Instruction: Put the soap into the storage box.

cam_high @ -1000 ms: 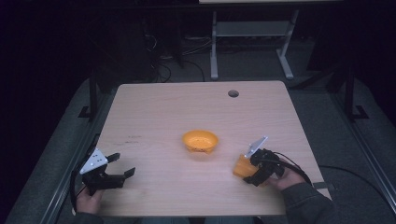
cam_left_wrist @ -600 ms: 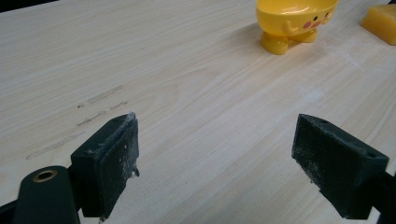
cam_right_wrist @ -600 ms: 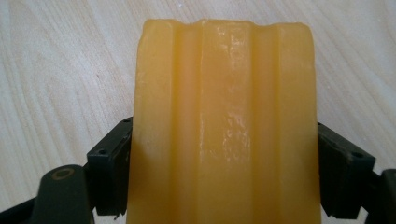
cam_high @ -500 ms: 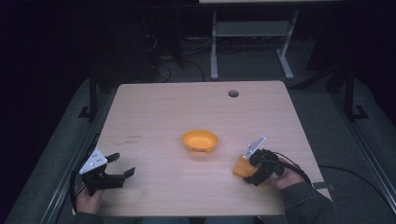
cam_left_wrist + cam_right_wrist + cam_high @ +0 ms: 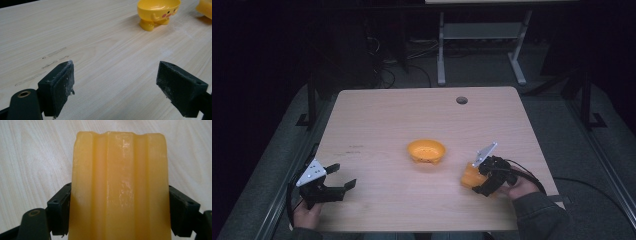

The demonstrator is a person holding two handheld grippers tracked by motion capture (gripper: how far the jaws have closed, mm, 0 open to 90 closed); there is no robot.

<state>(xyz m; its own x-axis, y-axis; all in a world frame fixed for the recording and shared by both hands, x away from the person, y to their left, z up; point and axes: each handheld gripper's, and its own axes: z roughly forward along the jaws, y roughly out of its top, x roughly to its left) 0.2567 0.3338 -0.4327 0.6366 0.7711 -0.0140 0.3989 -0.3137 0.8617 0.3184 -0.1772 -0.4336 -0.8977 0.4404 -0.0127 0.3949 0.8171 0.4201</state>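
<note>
Right hand-held gripper (image 5: 480,181) is clamped on a ribbed orange-yellow block (image 5: 471,175), one jaw on each side of it; in the right gripper view the block (image 5: 119,187) stands between both black jaws, pads pressed against its flanks, long ridges running away from the camera, pale wood grain behind it. In the high view the block sits at the near right of the worktop (image 5: 377,120), low at the surface; can't tell if it touches the wood or is lifted slightly. Person's right hand (image 5: 522,187) wraps the handle, dark sleeve coming in from the near edge, grey three-cornered plate tilted up over the gripper, cable trailing right. Just left and a bit farther: small orange bowl (image 5: 426,150) near the worktop's centre, upright, apart from the block. In the left gripper view the bowl (image 5: 158,11) shows stubby feet and a small face with pink cheeks, and a corner of the block appears at the far right edge. Left hand-held gripper (image 5: 339,178) rests at the near left corner, jaws spread wide, nothing between them, only bare wood with faint scuff marks (image 5: 50,58) beyond. Left hand (image 5: 305,216) holds it at the near edge. Round hole (image 5: 461,100) in the worktop at far right.
</note>
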